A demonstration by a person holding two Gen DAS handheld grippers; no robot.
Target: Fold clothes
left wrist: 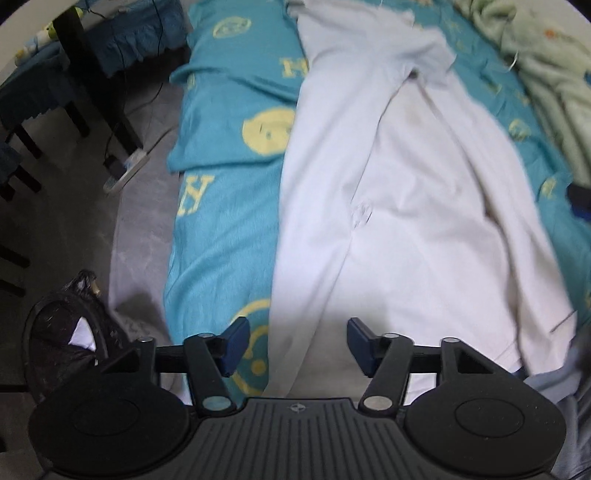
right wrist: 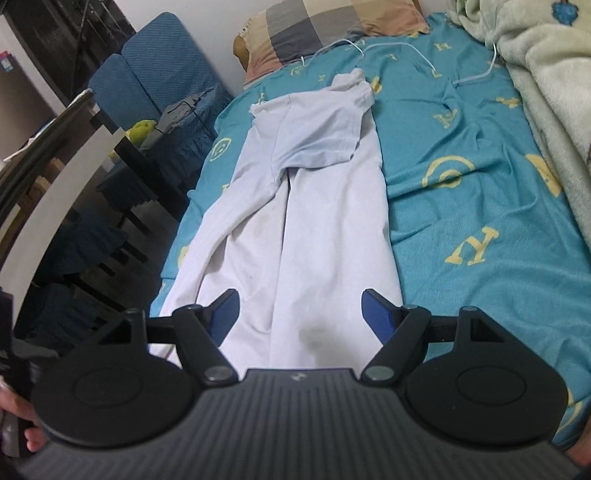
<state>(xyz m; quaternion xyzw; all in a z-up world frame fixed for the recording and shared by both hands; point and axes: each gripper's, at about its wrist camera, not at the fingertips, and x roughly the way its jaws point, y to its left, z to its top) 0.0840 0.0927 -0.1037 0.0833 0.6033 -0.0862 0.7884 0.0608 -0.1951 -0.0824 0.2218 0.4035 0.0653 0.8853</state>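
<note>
A white short-sleeved shirt point(left wrist: 406, 192) lies lengthwise on a teal bedsheet point(left wrist: 221, 229) with yellow prints. Its sides and sleeves are folded in over the middle. It also shows in the right wrist view point(right wrist: 310, 221), collar at the far end. My left gripper point(left wrist: 297, 345) is open and empty, just above the shirt's near hem at its left side. My right gripper point(right wrist: 299, 317) is open and empty, over the shirt's near end, jaws wide on either side of the cloth.
A pale green blanket point(right wrist: 546, 96) lies bunched along the bed's right side. A checked pillow point(right wrist: 332, 26) and white hangers point(right wrist: 424, 51) lie at the head. Left of the bed are dark chairs point(right wrist: 122, 192), a power strip point(left wrist: 125, 170) and a black bin point(left wrist: 62, 332).
</note>
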